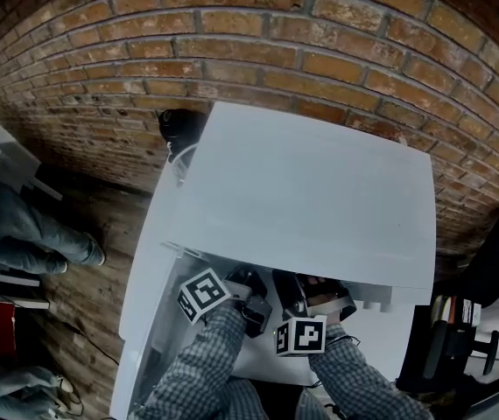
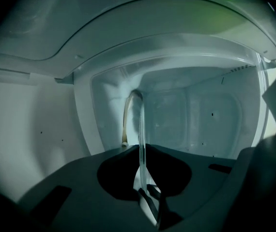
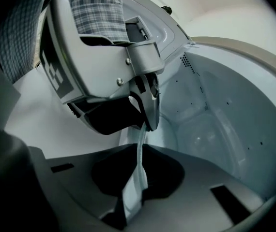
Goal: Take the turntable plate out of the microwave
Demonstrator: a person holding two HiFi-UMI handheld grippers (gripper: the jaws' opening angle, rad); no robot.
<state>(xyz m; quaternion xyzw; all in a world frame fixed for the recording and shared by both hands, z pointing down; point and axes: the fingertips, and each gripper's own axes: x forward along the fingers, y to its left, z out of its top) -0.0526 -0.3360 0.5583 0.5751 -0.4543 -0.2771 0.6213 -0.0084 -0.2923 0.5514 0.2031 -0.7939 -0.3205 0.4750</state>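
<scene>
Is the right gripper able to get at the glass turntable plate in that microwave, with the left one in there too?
Yes, it seems: the right gripper has its jaws closed on the edge of the turntable plate, and the left gripper pinches that edge farther along without blocking it.
</scene>
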